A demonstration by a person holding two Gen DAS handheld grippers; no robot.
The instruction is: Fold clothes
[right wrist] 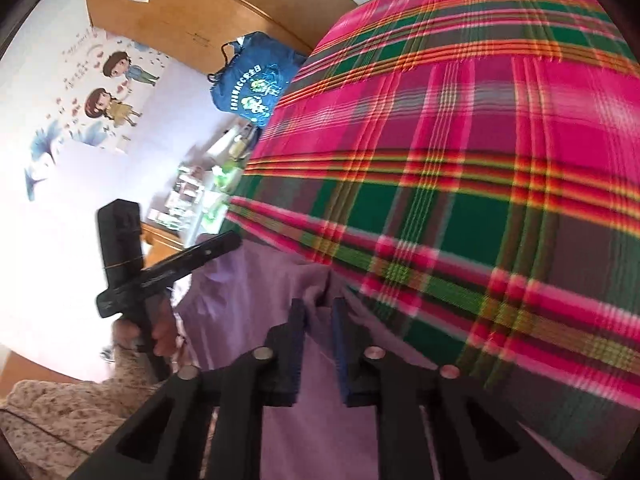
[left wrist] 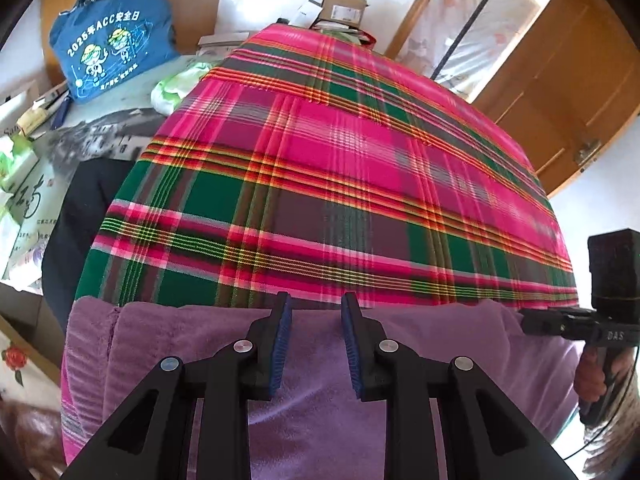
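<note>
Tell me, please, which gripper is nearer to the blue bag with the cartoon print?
Left. The left gripper hovers over the purple garment on the side where the blue bag stands; the right gripper is over the garment's opposite end, farther off.

Both wrist cameras look steeply down along their fingers, close above the near edge of the plaid cloth point(left wrist: 320, 168); both catch the blue bag point(right wrist: 256, 80) far off.
</note>
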